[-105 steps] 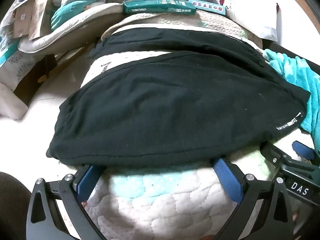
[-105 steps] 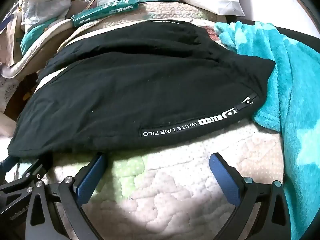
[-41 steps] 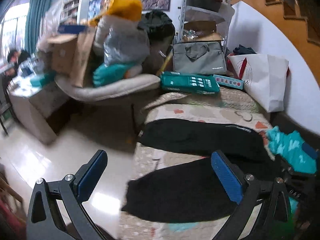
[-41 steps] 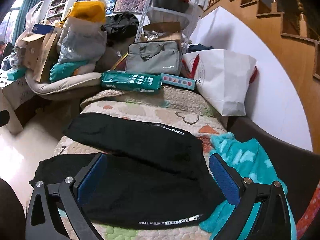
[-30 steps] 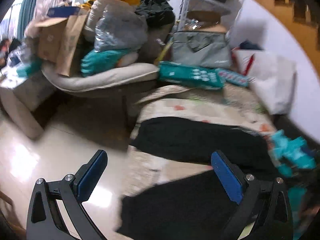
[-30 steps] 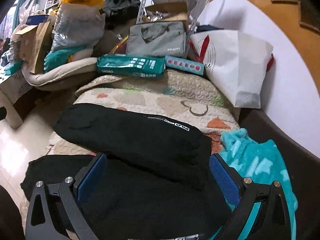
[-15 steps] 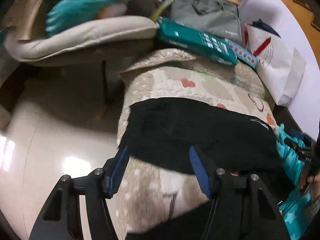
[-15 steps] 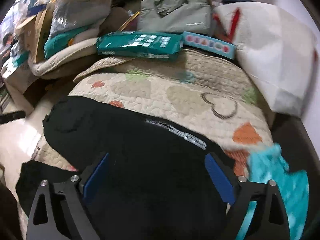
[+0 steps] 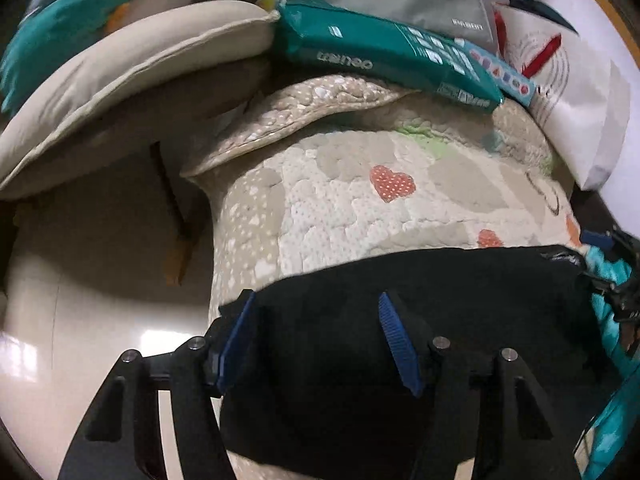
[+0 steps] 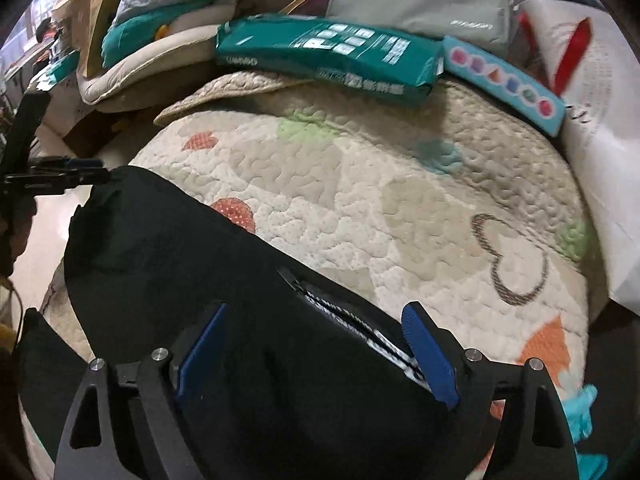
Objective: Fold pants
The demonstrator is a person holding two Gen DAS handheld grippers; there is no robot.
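Both the left gripper and right gripper sit wide open low over the black fabric pants, spread on the cream heart-print quilted cover, with a long teal package behind.

Both tongs dropped onto the far pants leg.

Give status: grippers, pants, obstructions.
Left gripper open, over the far leg's end. Right gripper open, over the same leg near its printed stripe. Black pants flat on quilt, unfolded. Nothing in the way.
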